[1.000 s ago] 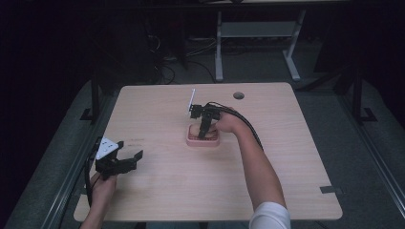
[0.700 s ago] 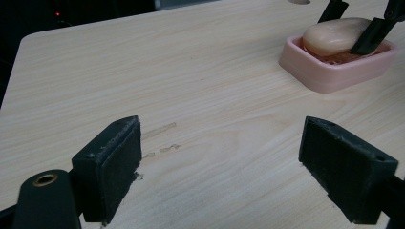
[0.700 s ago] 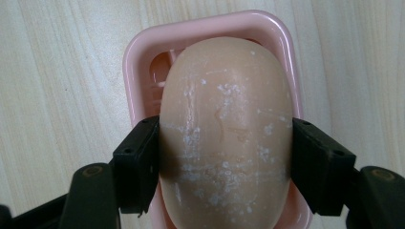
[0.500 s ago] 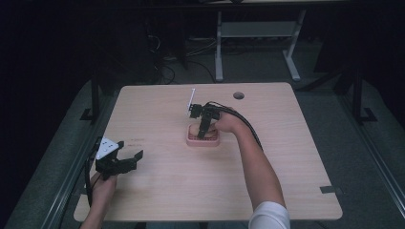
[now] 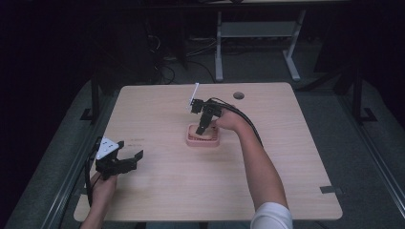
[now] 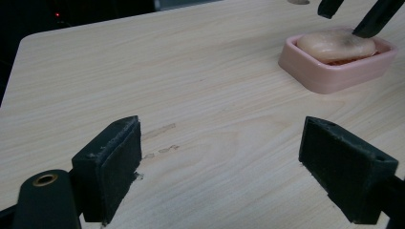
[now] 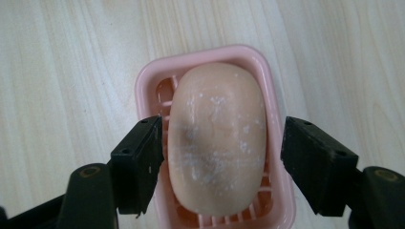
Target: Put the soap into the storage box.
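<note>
The oval, peach-coloured bar of soap (image 7: 217,138) lies in a pink plastic soap dish with a slotted floor (image 7: 148,81), and both sit between the 2 black jaws of the right gripper (image 7: 222,160). In the right gripper view the jaws stand spread, 1 on each side of the bar; the left-hand pad (image 7: 143,157) is just beside the soap (touching or not, I cannot tell), while the right-hand pad is clear of it, over the dish's rim. The soap's top is speckled with white flecks.

From the high view, the right gripper (image 5: 203,125) points down onto the dish (image 5: 191,141) near the middle of the pale wooden table (image 5: 286,157).

The left gripper (image 6: 219,176) is well apart from the dish, low over the table's near-left part, its 2 jaws wide apart with bare wood between them; the soap (image 6: 334,45) lies ahead of it and to its right.
</note>
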`<state>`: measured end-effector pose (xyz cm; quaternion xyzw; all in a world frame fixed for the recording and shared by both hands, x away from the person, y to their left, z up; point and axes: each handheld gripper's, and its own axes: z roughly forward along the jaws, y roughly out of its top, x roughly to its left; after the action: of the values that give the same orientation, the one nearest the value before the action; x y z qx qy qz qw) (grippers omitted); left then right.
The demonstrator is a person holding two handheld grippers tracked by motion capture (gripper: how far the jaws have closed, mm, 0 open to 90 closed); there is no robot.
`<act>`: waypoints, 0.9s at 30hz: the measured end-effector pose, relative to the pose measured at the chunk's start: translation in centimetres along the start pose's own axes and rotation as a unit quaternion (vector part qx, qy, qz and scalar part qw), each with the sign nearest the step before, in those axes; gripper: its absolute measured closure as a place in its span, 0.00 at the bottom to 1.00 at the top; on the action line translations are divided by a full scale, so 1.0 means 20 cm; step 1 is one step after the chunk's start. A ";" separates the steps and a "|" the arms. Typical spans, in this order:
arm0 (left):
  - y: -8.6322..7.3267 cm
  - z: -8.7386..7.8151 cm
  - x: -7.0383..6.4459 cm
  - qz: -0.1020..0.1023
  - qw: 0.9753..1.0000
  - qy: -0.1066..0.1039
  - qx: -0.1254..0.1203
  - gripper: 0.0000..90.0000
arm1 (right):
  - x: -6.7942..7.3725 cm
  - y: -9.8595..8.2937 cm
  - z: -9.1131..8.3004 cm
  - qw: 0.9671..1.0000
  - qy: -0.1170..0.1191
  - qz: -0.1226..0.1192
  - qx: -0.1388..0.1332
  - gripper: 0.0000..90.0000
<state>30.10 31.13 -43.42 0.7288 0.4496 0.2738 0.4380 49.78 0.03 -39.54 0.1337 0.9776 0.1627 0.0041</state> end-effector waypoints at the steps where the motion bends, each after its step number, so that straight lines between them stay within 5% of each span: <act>1: 0.00 0.00 0.00 0.000 1.000 0.000 0.000 0.16 | 0.00 0.00 0.00 1.000 0.000 0.000 0.000 0.34; 27: 0.00 0.00 0.00 0.004 1.000 0.000 0.005 0.16 | 0.00 -0.20 -0.05 0.999 0.002 0.036 -0.007 0.32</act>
<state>30.12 31.04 -43.47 0.7328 0.4482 0.2734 0.4329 48.63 -3.83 -39.81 0.1687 0.9709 0.1701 -0.0030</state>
